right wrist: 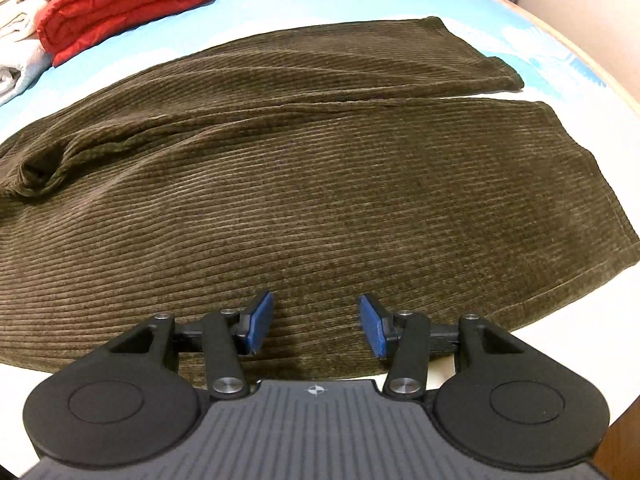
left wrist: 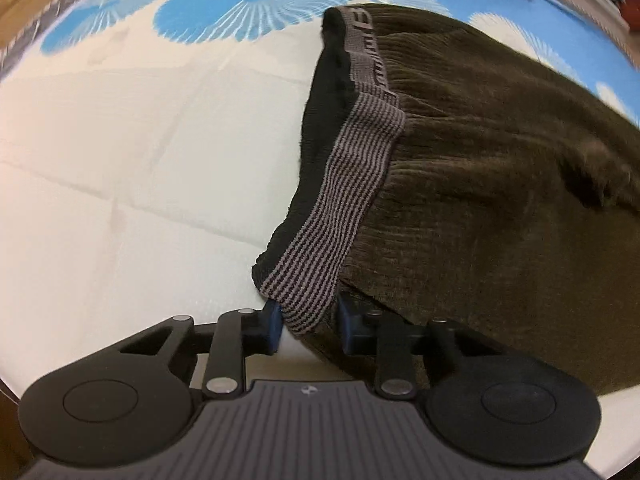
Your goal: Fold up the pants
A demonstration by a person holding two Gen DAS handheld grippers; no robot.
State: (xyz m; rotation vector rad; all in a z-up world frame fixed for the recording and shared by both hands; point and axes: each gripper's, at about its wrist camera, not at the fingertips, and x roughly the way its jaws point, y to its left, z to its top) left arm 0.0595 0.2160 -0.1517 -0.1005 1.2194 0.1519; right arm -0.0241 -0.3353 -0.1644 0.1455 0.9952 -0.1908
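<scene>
So here's where I'm at with the pants (right wrist: 304, 184): they're laid out flat on the bed (left wrist: 120, 152), both legs side by side and running away toward the far edge, with a narrow gap between the two hems. That layout is why I've got one tool at each end of the near side. My left gripper (left wrist: 308, 320) is down at the waistband (left wrist: 340, 200), the striped grey elastic bit, and the corner of it hangs right between the blue pads (left wrist: 274, 326). The pads look drawn in fairly close on either side of the fabric, but I honestly can't tell from this angle whether they're actually pinching it or just bracketing it. My right gripper (right wrist: 316, 322) is further down the near leg, hovering over the ribbed cloth close to its near edge, with its pads (right wrist: 260, 318) spread wide and nothing between them, so it has no hold yet. My read is that I'm setting up the lengthwise fold, near leg over far leg, and I need both ends lifted together or the thing will twist. There's a bunched ridge around the crotch (right wrist: 60, 160) that'll probably want smoothing, since corduroy this thick holds lumps. The folded red blanket (right wrist: 124, 4) sits well off in the far corner, so it shouldn't get in the way.
</scene>
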